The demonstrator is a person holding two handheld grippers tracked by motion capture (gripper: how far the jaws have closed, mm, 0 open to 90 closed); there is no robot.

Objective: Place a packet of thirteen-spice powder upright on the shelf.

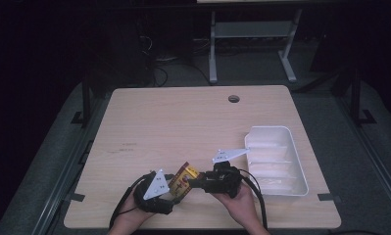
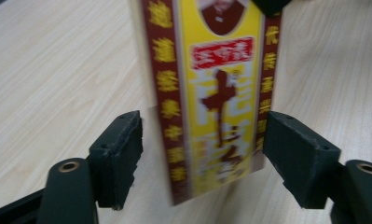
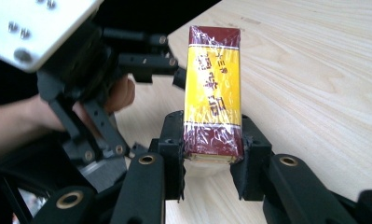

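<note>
1. The wooden table is the largest thing here; a round cable hole sits near its far edge.
2. A white plastic tray with ribbed compartments lies at the table's right side, well apart from the box.
3. The right gripper comes in from the near right. Its jaws pinch the narrow dark-red end of the box, one pad pressed on each side.
4. The left gripper sits at the near edge, just left of the other. Its jaws stand spread, one on each side of the box; the left pad is clear of it, and the right pad is very near its edge, though contact cannot be told.
5. The yellow and dark-red box, wrapped in clear film, is between the two grippers, near the table's front edge.
</note>
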